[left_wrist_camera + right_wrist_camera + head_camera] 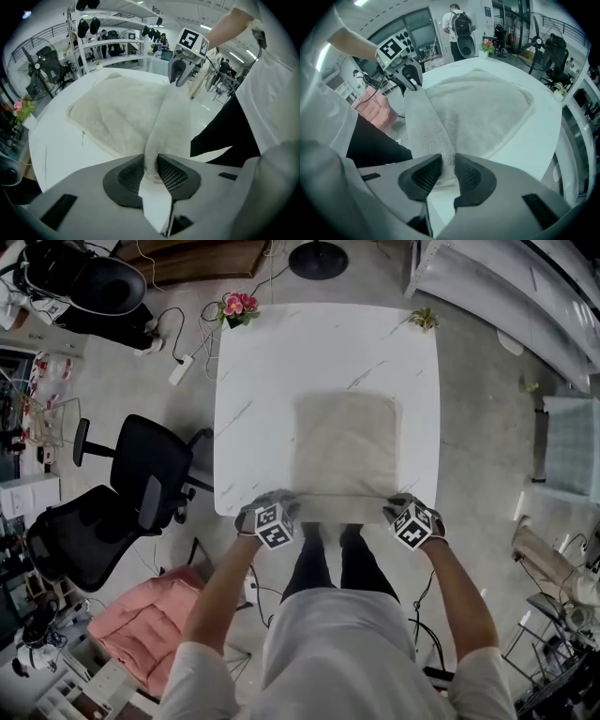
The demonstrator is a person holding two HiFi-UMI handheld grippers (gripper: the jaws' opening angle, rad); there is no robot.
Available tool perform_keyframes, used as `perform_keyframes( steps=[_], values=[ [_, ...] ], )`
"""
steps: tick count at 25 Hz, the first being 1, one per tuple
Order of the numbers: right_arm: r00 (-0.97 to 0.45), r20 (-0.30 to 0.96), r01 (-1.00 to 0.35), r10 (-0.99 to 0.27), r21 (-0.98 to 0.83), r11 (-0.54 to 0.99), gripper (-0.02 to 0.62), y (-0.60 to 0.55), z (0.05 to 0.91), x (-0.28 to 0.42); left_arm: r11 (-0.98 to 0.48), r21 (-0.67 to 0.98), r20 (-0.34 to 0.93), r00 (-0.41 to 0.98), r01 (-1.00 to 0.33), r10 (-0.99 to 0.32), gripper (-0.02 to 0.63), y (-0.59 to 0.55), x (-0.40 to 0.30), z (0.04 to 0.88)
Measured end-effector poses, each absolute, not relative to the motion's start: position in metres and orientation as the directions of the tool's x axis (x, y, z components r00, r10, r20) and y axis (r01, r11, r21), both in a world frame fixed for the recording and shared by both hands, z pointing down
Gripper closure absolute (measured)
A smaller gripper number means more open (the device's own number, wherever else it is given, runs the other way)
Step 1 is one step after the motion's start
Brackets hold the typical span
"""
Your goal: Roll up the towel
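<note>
With my left gripper (151, 171) and right gripper (448, 176) both clamped on the towel (345, 442) at the near edge of the table (253, 381), I think I must next turn it forward.

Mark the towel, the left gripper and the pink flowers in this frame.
towel (345, 442): head view, middle of the part lying flat.
left gripper (150, 164): left gripper view, midway between its fingertips, where they pinch the towel's edge.
flowers (240, 305): head view, on the pink blooms.

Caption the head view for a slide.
Left claw and right claw grip the near edge of a cream terry towel on a white marbled table.
</note>
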State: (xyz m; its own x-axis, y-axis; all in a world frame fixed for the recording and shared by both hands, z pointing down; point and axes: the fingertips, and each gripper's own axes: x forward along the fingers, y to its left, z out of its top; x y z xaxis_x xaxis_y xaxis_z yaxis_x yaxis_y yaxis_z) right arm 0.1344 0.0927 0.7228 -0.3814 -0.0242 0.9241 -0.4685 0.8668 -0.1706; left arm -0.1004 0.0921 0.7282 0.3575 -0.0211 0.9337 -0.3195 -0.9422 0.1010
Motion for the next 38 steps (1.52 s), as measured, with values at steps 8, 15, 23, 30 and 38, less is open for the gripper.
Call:
perform_keyframes(
  steps=[8,15,23,30,38],
  values=[
    [-0.328,0.939,-0.485,-0.100,-0.077,0.871,0.393,0.078,0.743,0.139,-0.896,0.035,0.940,0.318,-0.442,-0.120,0.411,0.071,-0.105,0.745],
    [-0.324,0.933,-0.502,-0.158,-0.028,0.865,0.405,0.079,0.731,0.137,-0.885,-0.021,0.943,0.284,-0.466,-0.172,0.417,0.074,-0.109,0.739],
    [-0.360,0.895,-0.518,-0.262,0.041,0.854,0.410,0.089,0.691,0.138,-0.830,-0.087,0.903,0.308,-0.551,-0.299,0.414,0.075,-0.117,0.702],
    [-0.416,0.891,-0.474,-0.182,-0.042,0.879,0.425,0.125,0.689,0.121,-0.878,-0.021,0.899,0.375,-0.477,-0.225,0.425,0.124,-0.100,0.702],
    [-0.359,0.918,-0.436,-0.168,-0.006,0.900,0.423,0.146,0.722,0.128,-0.893,-0.025,0.916,0.348,-0.449,-0.201,0.425,0.143,-0.099,0.732]
  ],
)
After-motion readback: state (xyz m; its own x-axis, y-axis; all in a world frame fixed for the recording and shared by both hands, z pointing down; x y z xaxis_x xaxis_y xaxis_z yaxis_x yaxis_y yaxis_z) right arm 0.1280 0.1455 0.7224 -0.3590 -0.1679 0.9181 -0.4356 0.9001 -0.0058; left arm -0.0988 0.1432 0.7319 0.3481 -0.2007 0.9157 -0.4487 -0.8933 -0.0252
